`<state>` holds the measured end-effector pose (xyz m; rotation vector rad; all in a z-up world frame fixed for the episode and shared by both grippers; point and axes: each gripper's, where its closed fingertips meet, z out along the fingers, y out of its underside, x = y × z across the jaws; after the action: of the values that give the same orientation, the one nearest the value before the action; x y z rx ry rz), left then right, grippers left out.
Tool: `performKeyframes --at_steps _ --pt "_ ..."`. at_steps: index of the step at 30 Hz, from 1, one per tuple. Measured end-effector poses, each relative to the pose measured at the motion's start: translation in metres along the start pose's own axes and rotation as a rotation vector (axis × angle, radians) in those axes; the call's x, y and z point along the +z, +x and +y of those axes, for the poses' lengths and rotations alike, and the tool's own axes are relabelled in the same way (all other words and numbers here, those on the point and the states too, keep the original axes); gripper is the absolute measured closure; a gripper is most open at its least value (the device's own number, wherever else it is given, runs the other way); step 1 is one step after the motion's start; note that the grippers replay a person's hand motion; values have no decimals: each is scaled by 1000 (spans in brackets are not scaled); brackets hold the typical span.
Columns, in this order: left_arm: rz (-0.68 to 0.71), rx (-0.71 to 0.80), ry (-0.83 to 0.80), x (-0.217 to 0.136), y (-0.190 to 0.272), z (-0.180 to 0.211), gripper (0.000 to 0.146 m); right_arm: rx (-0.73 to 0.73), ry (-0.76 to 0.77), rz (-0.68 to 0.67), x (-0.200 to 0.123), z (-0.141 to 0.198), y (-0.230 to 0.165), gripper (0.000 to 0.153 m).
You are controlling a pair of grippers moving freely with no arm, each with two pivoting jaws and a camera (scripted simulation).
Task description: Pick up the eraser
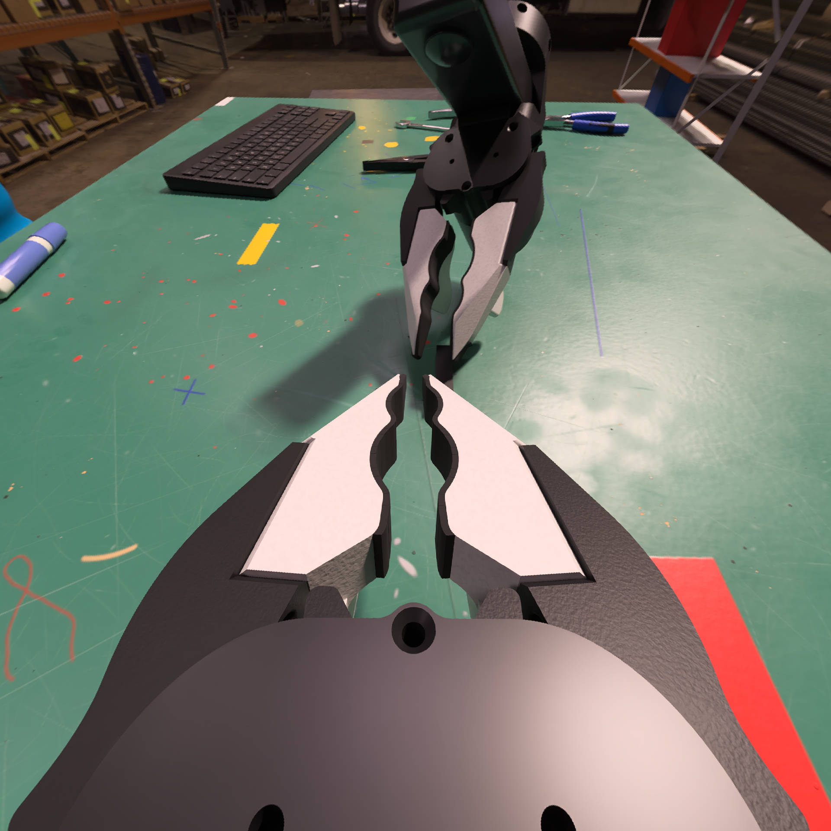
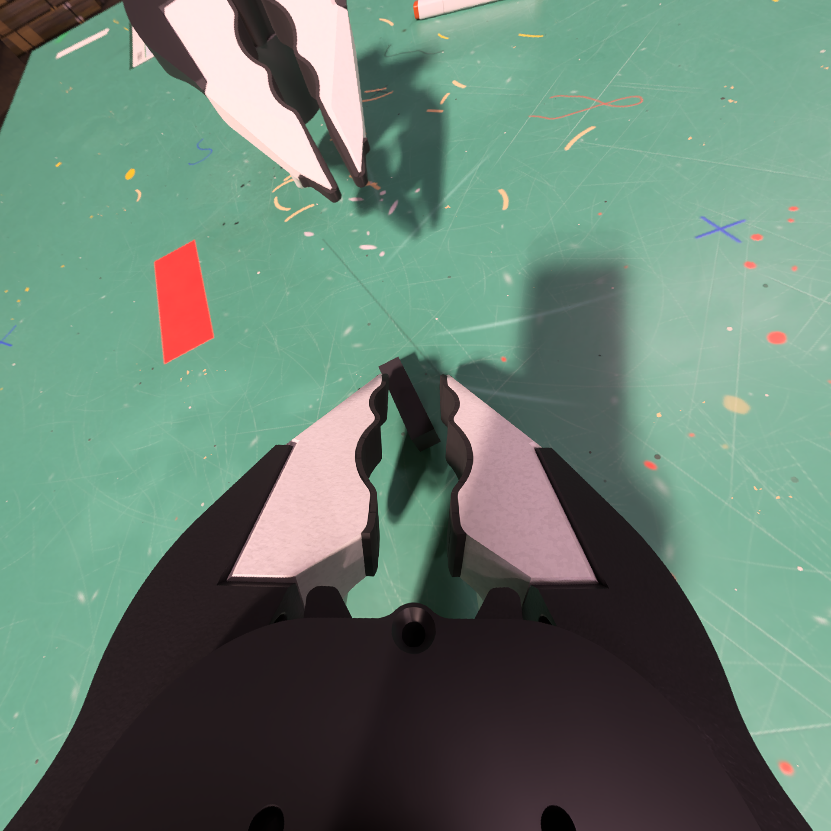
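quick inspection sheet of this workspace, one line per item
surface: green mat, scratched, paint-flecked, red patch
job's things: dark eraser between the right gripper fingers, tilted; contact unclear
clutter: keyboard, blue pliers, glue stick, marker
grippers: right open around eraser; left gripper nearly closed, empty
cables: nothing seen
surroundings: warehouse shelving

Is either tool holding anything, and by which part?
Nothing clamped: the dark eraser sits between the open fingers of the right tool, touching one; left tool empty.
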<state>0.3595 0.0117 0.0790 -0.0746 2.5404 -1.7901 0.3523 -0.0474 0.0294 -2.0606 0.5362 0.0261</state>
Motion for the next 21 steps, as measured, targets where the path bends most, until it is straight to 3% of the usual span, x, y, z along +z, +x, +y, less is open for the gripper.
performKeyframes --at_steps 12,21 --pt "-51 66 -59 5 -5 10 139 20 -12 -69 1 1 -6 130" --pt "-69 95 -73 5 -4 11 139 -36 7 -48 -4 0 -5 129"
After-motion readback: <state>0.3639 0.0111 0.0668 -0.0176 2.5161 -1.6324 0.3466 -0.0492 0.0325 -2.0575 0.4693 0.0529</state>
